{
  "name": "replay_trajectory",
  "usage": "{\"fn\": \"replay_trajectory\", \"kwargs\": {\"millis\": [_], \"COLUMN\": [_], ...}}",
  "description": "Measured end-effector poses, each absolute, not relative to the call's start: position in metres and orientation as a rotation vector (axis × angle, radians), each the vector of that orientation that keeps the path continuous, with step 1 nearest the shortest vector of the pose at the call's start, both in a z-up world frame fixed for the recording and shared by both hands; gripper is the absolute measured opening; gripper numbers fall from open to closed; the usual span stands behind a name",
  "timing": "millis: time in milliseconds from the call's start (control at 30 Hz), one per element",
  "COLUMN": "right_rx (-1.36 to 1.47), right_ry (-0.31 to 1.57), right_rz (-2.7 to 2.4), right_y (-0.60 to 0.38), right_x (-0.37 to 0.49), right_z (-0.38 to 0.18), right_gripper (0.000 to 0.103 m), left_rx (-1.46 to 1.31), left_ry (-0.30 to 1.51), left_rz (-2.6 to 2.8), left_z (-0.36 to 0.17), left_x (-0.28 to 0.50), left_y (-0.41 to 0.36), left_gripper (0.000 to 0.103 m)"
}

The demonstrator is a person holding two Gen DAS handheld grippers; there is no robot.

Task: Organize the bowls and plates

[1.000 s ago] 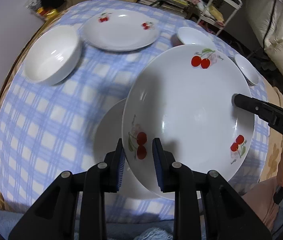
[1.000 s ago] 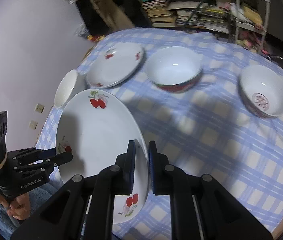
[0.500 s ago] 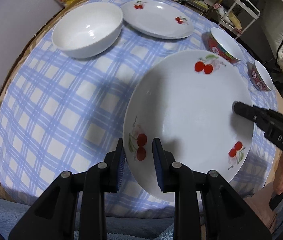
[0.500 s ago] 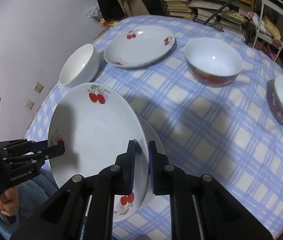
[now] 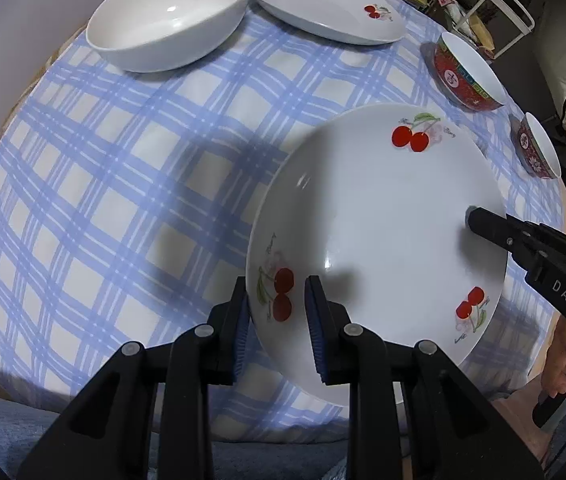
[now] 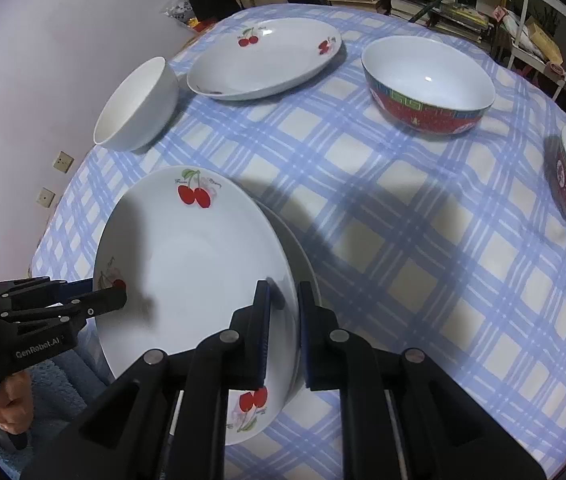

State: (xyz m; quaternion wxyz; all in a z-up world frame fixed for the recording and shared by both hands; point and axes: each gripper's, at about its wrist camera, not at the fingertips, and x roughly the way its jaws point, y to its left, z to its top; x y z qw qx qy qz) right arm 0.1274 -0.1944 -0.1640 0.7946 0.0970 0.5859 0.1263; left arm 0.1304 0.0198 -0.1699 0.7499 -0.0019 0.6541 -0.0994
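Both claws pinch 1 cherry plate [image 5: 379, 216]: left gripper [image 5: 279, 328] on its near rim, right gripper [image 6: 283, 332] opposite. Another plate [image 6: 303, 256] lies right under it. 3 bowls and 1 more cherry plate [image 6: 263, 56] sit farther back.

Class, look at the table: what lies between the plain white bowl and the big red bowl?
The second cherry plate sits between the white bowl and the big red bowl, clearest in the right wrist view.
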Motion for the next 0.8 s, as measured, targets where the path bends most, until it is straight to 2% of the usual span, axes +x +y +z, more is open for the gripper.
{"fn": "replay_trajectory", "kwargs": {"millis": [800], "right_rx": [0.156], "right_ry": [1.275], "right_rz": [0.260], "right_y": [-0.188], "right_x": [0.128], "right_z": [-0.175], "right_gripper": [0.015], "left_rx": [0.007], "left_ry": [1.459], "left_rz": [-0.204], "left_z": [-0.186], "left_x": [0.134], "left_y": [0.015], "left_gripper": [0.026]}}
